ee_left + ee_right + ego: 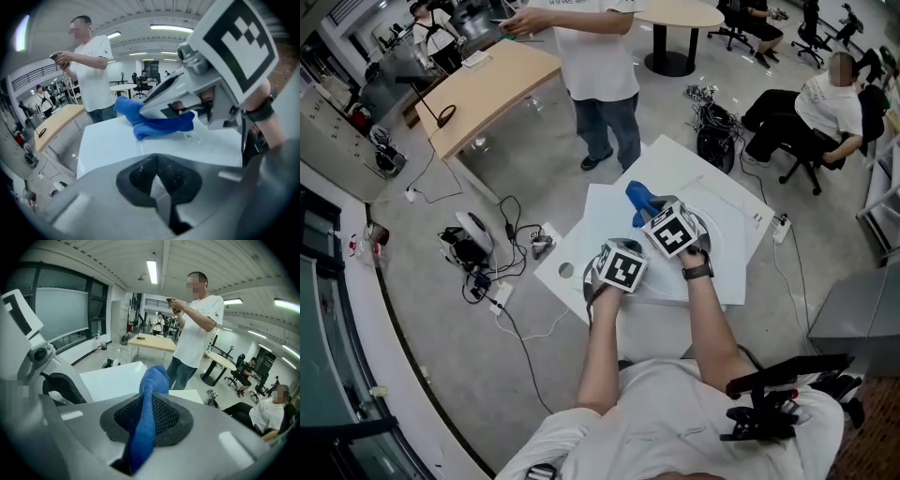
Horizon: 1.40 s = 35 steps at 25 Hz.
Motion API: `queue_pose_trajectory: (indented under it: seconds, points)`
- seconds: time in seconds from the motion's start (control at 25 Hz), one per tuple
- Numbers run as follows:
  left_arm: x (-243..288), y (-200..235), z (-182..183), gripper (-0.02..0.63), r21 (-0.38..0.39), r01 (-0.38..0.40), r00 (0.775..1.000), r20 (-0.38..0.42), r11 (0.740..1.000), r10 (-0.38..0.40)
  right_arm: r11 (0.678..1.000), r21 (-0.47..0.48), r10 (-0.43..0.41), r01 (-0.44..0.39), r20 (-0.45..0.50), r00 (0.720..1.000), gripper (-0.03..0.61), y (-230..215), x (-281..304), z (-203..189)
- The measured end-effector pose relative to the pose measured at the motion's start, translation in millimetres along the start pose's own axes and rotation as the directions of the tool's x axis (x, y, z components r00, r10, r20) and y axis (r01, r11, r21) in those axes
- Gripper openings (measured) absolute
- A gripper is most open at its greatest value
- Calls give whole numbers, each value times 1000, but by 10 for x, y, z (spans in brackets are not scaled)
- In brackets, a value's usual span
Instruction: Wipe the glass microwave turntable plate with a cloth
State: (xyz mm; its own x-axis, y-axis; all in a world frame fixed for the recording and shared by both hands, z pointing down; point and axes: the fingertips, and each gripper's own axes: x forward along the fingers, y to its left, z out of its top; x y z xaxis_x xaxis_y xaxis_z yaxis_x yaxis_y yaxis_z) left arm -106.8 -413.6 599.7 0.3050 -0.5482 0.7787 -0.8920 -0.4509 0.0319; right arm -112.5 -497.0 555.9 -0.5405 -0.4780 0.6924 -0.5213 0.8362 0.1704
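Cloth (154, 378) clamped by right gripper (151, 414); plate (202, 137) perhaps glints, left gripper view.

Bright, even light from ceiling tubes (152, 272) above white table (675, 169); faint shadows beside it; gripper views fisheye-warped w/ dark corners; cloth (145, 427) blurred near lens.

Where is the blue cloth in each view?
Head view: blue cloth at centre, just beyond the right gripper.
Left gripper view: cloth at centre, under that gripper.
Right gripper view: cloth at bottom centre, clamped in its jaws.
Shared landmark: standing person in white T-shirt.
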Motion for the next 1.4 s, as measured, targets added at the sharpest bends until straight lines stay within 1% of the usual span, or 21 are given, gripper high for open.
queue_pose_trajectory:
  seconds: [0.16, 0.24, 0.32, 0.4, 0.44, 0.52, 0.6, 0.68, 0.76, 0.96, 1.12, 1.2, 1.28, 1.4]
  points:
    - [-13, 16, 8, 3, -12, 0, 1000, 8, 1000, 0, 995, 13, -96, 97, -51, 994, 55, -310, -41, -137]
    - [-24, 21, 9, 3, -6, -15, 1000, 14, 1000, 15, 988, 43, -148, 152, -84, 985, 55, -496, -140, -313]
    - [4, -14, -33, 2, -4, -8, 1000, 7, 1000, 8, 977, 73, -193, 201, -111, 975, 55, -661, -284, -516]
    - [41, 41, -20, 3, -4, -12, 1000, 12, 1000, 12, 968, 86, -227, 238, -114, 967, 55, -817, -383, -616]
    - [40, 118, 18, 3, -3, -30, 999, 23, 1000, 30, 966, 83, -235, 244, -111, 966, 55, -874, -401, -627]
    - [-8, 284, 78, 3, 7, -84, 996, 29, 996, 84, 966, 72, -238, 247, -119, 964, 55, -920, -438, -664]
    - [-53, 324, 66, 3, 16, -100, 995, 5, 995, 100, 966, 68, -236, 247, -140, 962, 55, -888, -515, -745]
    - [-60, 251, 47, 3, 4, -74, 997, -11, 997, 74, 968, 69, -227, 239, -152, 962, 55, -838, -583, -795]
    - [-50, 151, 58, 3, -10, -46, 999, -6, 999, 46, 970, 74, -219, 233, -160, 962, 55, -816, -629, -844]
    - [-58, 52, 59, 3, -29, -10, 1000, -19, 1000, 9, 965, 101, -223, 242, -171, 960, 55, -837, -669, -892]
    - [-38, 102, 76, 2, 0, -19, 1000, 0, 1000, 19, 963, 99, -229, 249, -177, 957, 55, -840, -669, -897]
    - [-35, 106, 79, 3, 3, -16, 1000, 0, 1000, 16, 963, 96, -231, 251, -182, 956, 55, -840, -692, -905]
    - [-38, 138, 97, 3, 11, -26, 1000, 8, 1000, 26, 966, 98, -219, 241, -192, 957, 55, -828, -714, -936]
    - [-22, 122, 85, 3, 8, -24, 999, 22, 1000, 24, 969, 132, -181, 209, -199, 963, 55, -790, -773, -1061]
